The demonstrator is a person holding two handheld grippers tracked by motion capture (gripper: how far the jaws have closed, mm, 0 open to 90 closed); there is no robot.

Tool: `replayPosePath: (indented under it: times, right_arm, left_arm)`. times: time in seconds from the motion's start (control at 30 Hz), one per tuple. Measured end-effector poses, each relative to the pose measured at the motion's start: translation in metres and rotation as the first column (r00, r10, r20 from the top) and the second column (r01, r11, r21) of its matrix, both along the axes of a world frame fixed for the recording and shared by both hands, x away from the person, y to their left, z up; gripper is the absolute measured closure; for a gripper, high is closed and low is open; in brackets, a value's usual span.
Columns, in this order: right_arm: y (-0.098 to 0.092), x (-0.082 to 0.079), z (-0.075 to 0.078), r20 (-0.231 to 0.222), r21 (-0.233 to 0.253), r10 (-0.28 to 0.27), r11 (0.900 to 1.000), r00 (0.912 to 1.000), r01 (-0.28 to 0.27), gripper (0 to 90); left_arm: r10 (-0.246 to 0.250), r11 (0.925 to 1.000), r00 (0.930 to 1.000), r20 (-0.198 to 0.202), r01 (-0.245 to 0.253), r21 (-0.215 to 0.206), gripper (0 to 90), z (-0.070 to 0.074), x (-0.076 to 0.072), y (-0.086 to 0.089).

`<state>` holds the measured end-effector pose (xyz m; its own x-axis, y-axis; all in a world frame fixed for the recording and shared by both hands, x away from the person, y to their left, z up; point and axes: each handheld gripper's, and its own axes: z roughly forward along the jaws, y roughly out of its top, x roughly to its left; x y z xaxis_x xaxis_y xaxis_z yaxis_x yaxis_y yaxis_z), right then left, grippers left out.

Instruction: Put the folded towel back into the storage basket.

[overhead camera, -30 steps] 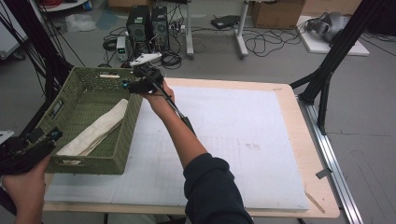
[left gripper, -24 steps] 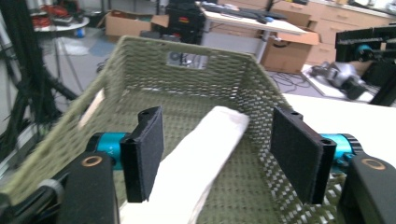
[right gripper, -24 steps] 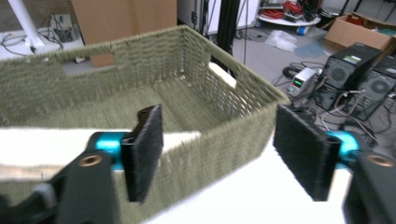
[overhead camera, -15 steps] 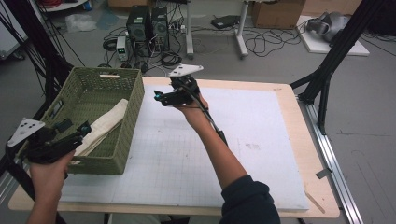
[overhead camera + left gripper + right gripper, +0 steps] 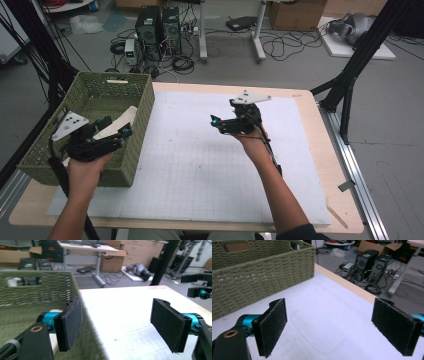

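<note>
Woven green basket [image 5: 132, 150], pale cloth [image 5: 117, 120] inside

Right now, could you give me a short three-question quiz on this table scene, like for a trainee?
1. True or false: the right claw is gripping a piece of cloth.
2. What lies inside the green woven basket? A) a mug B) a pale folded cloth C) a bottle
3. Fill in: the left claw is held over the basket's near ____ corner, as seen in the high view.

Key
1. False: in the right gripper view its jaws stand wide apart with nothing between, above the white mat.
2. B, the pale cloth.
3. Right.
</note>
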<state>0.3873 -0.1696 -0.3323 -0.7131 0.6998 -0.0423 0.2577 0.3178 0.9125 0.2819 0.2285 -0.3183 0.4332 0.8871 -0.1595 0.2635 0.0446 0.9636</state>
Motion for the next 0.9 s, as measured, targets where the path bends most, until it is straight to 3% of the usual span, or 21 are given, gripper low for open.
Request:
replayPosePath:
  times: [0.2, 0.5, 0.73, 0.9]
  right_arm:
    - [-0.034, -0.017, -0.008, 0.005, -0.02, -0.039, 0.999, 0.9992, 0.039, 12.3]
    - [-0.082, -0.047, -0.025, -0.001, 0.001, -0.115, 0.993, 0.9934, 0.115, 12.2]
    - [-0.116, -0.068, -0.043, -0.007, 0.028, -0.186, 0.982, 0.9825, 0.186, 11.6]
    - [-0.128, -0.078, -0.057, -0.016, 0.02, -0.218, 0.976, 0.9757, 0.219, 11.5]
  left_arm:
    - [-0.079, 0.9968, 0.9968, -0.004, 0.079, 0.005, 23.1, -0.004, 0.008, -0.028]
    - [-0.211, 0.9773, 0.9775, -0.013, 0.211, 0.021, 24.1, -0.018, 0.018, -0.068]
    - [-0.254, 0.9646, 0.967, -0.016, 0.255, 0.068, 24.7, -0.037, 0.026, -0.093]
    - [-0.27, 0.9602, 0.9628, -0.012, 0.27, 0.072, 25.0, -0.048, 0.026, -0.102]
